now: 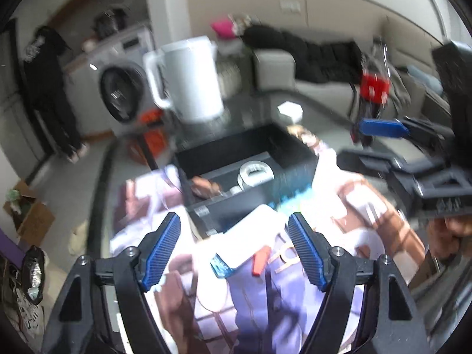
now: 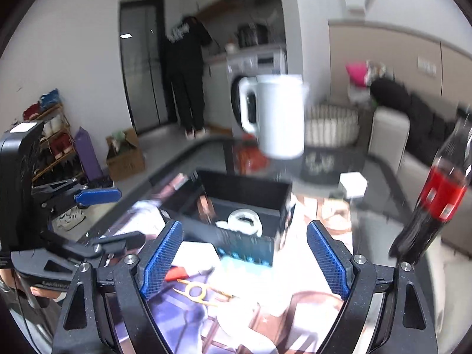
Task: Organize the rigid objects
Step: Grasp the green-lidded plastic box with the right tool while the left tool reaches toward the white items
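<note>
Left wrist view: left gripper [image 1: 234, 246] with jaws spread, empty, above a printed mat on the counter [image 1: 256, 109]. Right gripper [image 2: 246, 258] likewise spread and empty. Beyond both, a black rectangular plastic bin [image 2: 250, 190] holds a white tape roll [image 2: 244, 221], before a white plastic jug [image 2: 277, 115].

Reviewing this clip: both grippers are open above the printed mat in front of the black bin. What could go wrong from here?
1. The cola bottle stands close beside the right gripper; a sideways swing might topple it.
2. The white kettle stands just behind the black bin, so overreaching could knock it.
3. Small items, a red piece and a blue clip, lie crowded under the open left gripper; closing may catch the wrong one. Blur hides their exact spacing.
</note>
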### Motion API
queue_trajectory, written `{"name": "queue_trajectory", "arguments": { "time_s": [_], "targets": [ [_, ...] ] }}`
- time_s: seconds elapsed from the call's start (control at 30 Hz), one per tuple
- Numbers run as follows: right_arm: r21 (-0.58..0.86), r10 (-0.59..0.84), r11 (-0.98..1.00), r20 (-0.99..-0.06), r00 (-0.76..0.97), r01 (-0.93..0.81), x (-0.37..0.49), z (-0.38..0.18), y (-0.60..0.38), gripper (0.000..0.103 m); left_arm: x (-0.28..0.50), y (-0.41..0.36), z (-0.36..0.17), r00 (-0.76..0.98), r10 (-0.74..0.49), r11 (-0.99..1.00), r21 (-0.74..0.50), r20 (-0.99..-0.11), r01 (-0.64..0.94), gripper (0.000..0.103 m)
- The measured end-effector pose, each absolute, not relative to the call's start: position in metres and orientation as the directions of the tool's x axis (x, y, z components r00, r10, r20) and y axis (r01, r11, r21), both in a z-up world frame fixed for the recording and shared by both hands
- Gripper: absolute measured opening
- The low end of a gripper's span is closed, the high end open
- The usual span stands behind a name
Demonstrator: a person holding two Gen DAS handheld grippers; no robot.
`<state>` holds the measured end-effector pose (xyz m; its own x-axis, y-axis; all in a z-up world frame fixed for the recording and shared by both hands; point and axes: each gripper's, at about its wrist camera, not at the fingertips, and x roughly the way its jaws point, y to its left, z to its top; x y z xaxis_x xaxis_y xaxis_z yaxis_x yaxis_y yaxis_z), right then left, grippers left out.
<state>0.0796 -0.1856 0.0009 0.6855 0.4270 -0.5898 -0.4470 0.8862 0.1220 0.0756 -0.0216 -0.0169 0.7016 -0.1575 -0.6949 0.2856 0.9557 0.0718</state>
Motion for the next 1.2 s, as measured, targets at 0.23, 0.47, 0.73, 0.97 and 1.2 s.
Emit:
{"name": "queue_trajectory", "arguments": {
  "time_s": [0.23,0.47,0.73,0.97,1.2],
  "targets": [
    [0.143,0.422,0.873,-0.699,0.577,-0.466,0.106,-0.034,-0.178,0.08,0.09,-0.029,-0.042,0.628,-0.158,0.934,0.09,-0.762,0.345,0.075],
    [0.173,0.436,0.853,-0.755,0.49,-0.493,0.122,-0.059,-0.169,0.077,0.104,-0.038,-0.059,0.576,-0.157,0.914,0.103,-0.802,0.392,0.075],
    [0.2,0.444,0.843,-0.783,0.435,-0.5,0.14,-0.084,-0.162,0.077,0.117,-0.046,-0.074,0.533,-0.145,0.904,0.108,-0.834,0.414,0.074],
    [0.222,0.459,0.826,-0.798,0.39,-0.519,0.142,-0.088,-0.159,0.077,0.118,-0.055,-0.079,0.503,-0.154,0.891,0.1,-0.851,0.443,0.061],
    [0.243,0.471,0.775,-0.837,0.278,-0.584,0.122,-0.087,-0.145,0.077,0.103,-0.058,-0.073,0.479,-0.182,0.873,0.083,-0.859,0.48,0.037]
  ]
}}
